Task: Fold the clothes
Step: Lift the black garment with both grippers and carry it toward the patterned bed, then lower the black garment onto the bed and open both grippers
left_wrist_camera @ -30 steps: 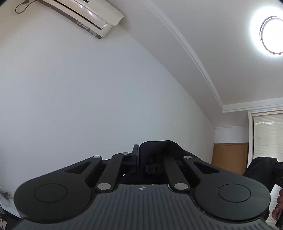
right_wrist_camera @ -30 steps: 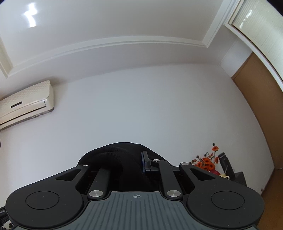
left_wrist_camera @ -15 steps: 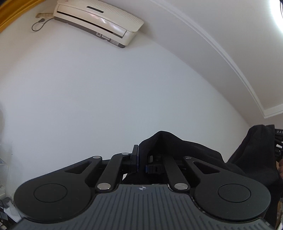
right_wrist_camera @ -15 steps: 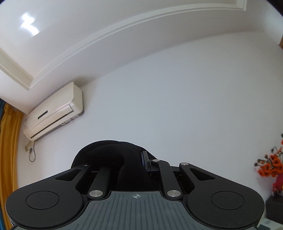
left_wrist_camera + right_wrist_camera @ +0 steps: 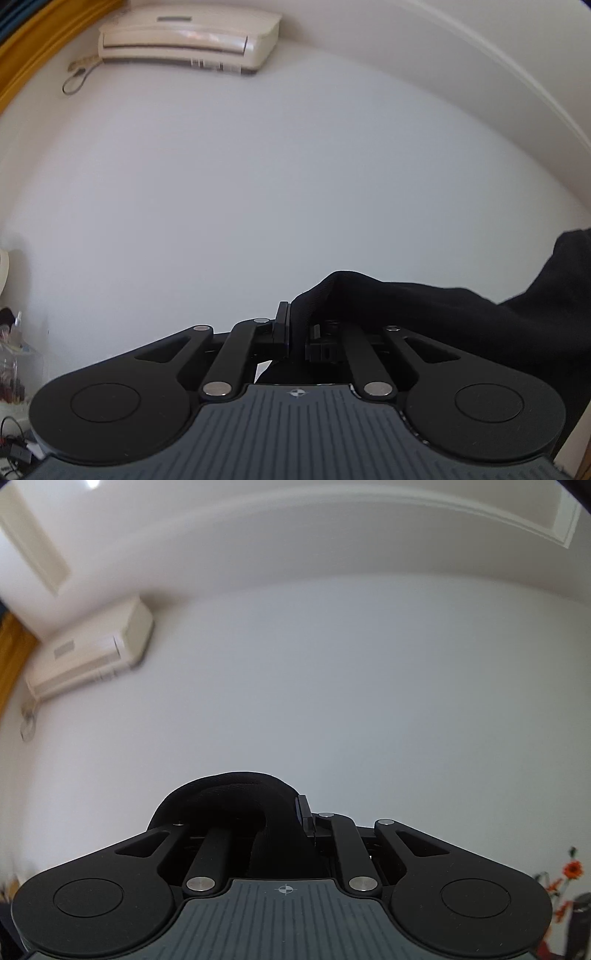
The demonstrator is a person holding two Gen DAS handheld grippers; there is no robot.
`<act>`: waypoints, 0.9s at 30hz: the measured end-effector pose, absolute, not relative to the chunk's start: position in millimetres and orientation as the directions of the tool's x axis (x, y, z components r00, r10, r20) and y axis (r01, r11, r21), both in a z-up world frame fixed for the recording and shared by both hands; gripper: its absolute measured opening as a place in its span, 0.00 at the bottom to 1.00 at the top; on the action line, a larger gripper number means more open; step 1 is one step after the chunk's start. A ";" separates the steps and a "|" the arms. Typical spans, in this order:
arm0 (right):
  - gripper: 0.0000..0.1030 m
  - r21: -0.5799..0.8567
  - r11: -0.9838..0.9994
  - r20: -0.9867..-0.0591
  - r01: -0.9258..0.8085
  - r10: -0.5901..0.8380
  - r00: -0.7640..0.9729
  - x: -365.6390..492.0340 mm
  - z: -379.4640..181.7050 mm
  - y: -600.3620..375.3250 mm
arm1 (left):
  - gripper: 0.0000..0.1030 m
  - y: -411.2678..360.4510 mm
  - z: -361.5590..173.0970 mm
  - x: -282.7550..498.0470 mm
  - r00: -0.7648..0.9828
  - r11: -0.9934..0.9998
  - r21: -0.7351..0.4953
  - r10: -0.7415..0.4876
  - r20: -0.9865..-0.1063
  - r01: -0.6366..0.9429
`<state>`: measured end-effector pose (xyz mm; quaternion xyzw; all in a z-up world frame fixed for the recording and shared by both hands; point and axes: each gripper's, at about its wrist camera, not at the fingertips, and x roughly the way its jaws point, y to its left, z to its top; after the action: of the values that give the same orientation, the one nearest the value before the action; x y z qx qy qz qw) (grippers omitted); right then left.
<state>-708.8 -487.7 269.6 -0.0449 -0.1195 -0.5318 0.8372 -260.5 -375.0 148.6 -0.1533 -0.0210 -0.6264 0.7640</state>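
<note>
Nearest my left wrist camera, the left gripper (image 5: pixel 290 328) has its jaws clamped tight on a fold of the black garment (image 5: pixel 424 314) — the cloth bunches up over the fingertips and runs off to the right, where it rises again as a dark mass at the frame's edge. On my right wrist camera, the right gripper (image 5: pixel 295 812) is likewise pinched shut on the same black cloth (image 5: pixel 229 797), which humps up in a rounded loop over the left finger and hides it; only the right fingertip pad shows, pressed against the fabric. Both grippers point slightly upward, so I see no table or floor, only the garment held up in the air between them. Further off, low at the left of the left view, some clutter (image 5: pixel 11 354) sits blurred. Orange flowers (image 5: pixel 570 871) show at the right view's lower right corner. Beyond that is the plain white wall (image 5: pixel 258 203) — and high on it, a cream air conditioner (image 5: pixel 188 33), with an ochre curtain (image 5: pixel 33 48) at its left.
</note>
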 end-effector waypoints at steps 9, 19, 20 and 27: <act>0.11 0.038 0.130 -0.636 0.991 -0.762 0.124 -714.8 -44.5 -585.3 | 0.07 -462.0 -23.3 -263.7 0.002 0.049 -0.109 -0.917 -0.398 0.993; 0.28 0.005 0.123 -0.714 0.992 -0.694 0.090 -706.6 -132.0 -530.2 | 0.11 -485.8 -103.3 -261.3 -0.211 -0.052 -0.248 -0.708 -0.674 0.967; 0.33 -0.023 0.143 -0.716 0.990 -0.693 0.084 -705.1 -127.4 -527.9 | 0.13 -485.3 -108.2 -257.0 -0.223 -0.054 -0.262 -0.702 -0.676 0.964; 0.59 -0.034 0.236 -0.723 0.971 -0.677 0.139 -697.6 -99.5 -481.8 | 0.28 -482.8 -109.2 -222.0 -0.260 0.005 -0.366 -0.695 -0.670 0.931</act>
<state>-697.6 -481.8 -99.5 0.2308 0.3190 -0.5734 0.7185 -222.0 -482.8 -109.2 0.1498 0.3934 -0.6893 0.5896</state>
